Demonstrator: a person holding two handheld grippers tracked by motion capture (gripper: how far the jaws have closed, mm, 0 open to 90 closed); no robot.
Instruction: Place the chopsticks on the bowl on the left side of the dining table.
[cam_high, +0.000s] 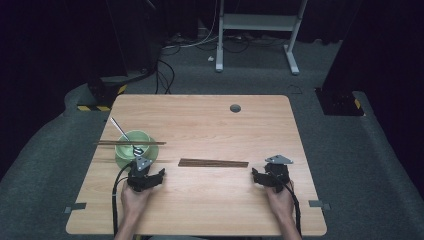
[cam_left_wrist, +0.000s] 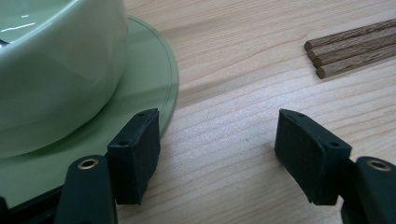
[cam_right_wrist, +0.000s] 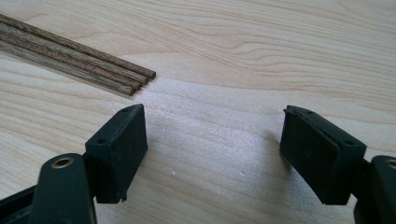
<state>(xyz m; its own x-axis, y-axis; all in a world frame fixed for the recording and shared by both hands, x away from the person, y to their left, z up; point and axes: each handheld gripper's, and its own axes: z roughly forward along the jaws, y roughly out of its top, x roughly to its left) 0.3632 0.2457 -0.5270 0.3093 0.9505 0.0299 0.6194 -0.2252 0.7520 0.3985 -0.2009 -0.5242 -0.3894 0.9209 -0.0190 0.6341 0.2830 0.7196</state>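
Both forearms rest low near the surface's (cam_high: 210, 125) near edge. The left hand-held gripper (cam_high: 148, 179) sits released beside the green saucer (cam_left_wrist: 149, 84); the right hand-held gripper (cam_high: 263, 178), also released, faces the chopsticks (cam_high: 213, 163) across bare wood.

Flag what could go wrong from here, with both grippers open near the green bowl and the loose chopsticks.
1. The left gripper sits right beside the plate under the green bowl; a careless move could nudge it and tip off the chopsticks lying across the bowl's rim, or the spoon leaning in it.
2. The loose chopsticks lie flat and bunched on the table; the right gripper may catch only some, or scatter them.
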